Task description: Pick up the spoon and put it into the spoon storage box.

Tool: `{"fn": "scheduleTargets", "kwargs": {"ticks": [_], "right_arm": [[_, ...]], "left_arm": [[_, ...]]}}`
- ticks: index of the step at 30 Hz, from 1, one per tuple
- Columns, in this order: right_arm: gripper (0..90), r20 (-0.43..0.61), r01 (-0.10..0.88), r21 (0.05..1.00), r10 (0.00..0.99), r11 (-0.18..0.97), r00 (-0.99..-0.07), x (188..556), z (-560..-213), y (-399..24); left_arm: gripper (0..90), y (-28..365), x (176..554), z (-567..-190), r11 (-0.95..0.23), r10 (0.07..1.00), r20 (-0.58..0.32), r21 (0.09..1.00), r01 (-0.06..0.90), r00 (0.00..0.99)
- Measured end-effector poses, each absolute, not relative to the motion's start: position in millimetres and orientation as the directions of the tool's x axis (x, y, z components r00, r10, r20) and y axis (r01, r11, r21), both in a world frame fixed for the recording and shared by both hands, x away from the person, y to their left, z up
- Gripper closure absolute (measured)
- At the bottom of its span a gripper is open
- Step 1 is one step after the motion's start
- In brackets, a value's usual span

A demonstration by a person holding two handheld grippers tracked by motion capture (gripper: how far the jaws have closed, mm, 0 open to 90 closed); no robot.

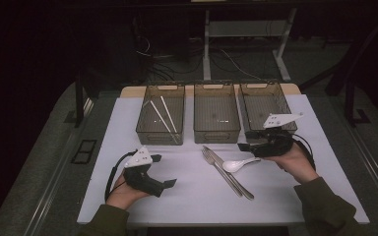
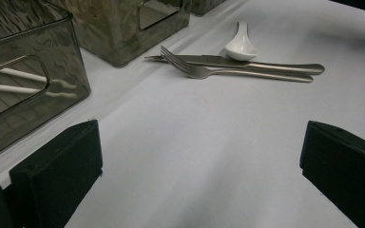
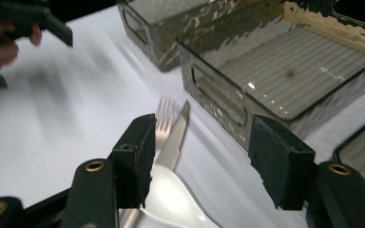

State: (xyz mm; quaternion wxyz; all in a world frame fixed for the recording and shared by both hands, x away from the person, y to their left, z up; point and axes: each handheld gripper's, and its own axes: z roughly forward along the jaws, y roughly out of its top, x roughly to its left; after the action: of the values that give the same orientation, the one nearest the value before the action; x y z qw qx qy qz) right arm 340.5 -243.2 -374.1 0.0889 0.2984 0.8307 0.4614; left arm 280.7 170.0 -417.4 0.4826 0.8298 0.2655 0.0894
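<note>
Cutlery: a fork [image 1: 221, 172], a knife [image 1: 232, 173] and a white spoon [image 1: 238, 164] lie together at the lower centre of the high view, on the white surface [image 1: 192, 196].
Spoon: its bowl sits just beside the knife, handle toward the right tongs.
Right tongs [image 1: 244, 146]: jaws apart, hovering just right of the spoon, holding nothing.
Left tongs [image 1: 163, 183]: lower left of the high view, jaws wide apart, empty, well apart from the cutlery.
Bins: three smoky bins in a row above the cutlery; left bin [image 1: 160, 115] holds two white chopsticks [image 1: 163, 116]; middle bin [image 1: 216, 114] and right bin [image 1: 265, 105] look bare.
</note>
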Motion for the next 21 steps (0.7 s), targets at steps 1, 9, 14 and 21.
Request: {"fn": "scheduleTargets", "kwargs": {"ticks": [1,9,14,21], "right_arm": [[43.0,0.127,0.411,0.819,0.572,0.400,-0.811,340,-376,-246],[58.5,0.133,0.448,0.783,0.588,0.431,-0.798,347,-400,-257],[80.3,0.129,0.506,0.717,0.622,0.479,-0.772,355,-417,-257],[89.3,0.109,0.534,0.668,0.643,0.518,-0.758,365,-433,-255]], "left_arm": [[0.0,170,281,-418,-0.392,0.528,-0.109,0.848,0.356,0.842],[0.0,172,281,-419,-0.392,0.534,-0.112,0.845,0.363,0.838],[0.0,172,280,-419,-0.390,0.532,-0.116,0.845,0.364,0.839],[0.0,170,281,-420,-0.395,0.527,-0.117,0.844,0.364,0.842]]}}
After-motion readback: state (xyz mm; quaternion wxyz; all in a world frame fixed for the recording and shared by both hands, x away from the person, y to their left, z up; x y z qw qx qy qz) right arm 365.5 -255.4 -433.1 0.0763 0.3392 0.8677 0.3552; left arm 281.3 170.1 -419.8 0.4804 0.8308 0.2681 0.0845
